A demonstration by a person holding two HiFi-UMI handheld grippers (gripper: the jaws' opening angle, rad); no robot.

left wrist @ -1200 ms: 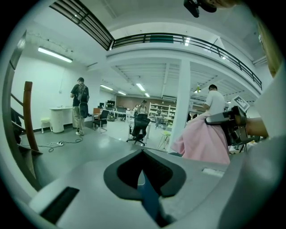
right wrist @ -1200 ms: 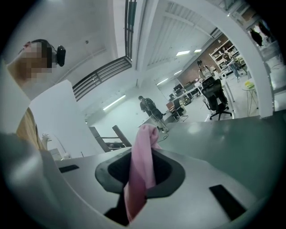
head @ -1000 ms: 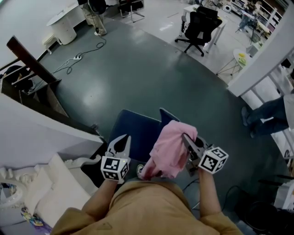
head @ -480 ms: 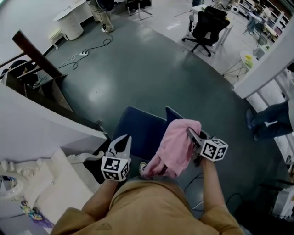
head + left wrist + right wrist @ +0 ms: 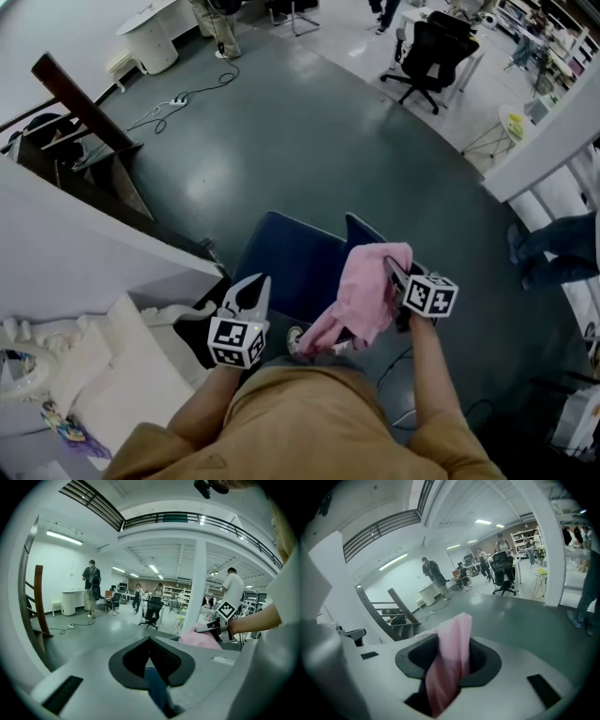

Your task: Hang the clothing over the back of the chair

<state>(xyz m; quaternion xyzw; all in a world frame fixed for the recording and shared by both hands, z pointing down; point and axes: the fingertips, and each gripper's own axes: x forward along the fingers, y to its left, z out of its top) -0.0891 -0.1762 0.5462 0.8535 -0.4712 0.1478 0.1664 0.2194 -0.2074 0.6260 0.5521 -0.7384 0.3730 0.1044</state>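
Clothing in opening right hand-held gripper

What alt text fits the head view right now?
The right gripper, whose jaws have just been opening with the pink garment between them, lays it at the back of the blue chair. The left gripper, shut and empty, hovers beside it.
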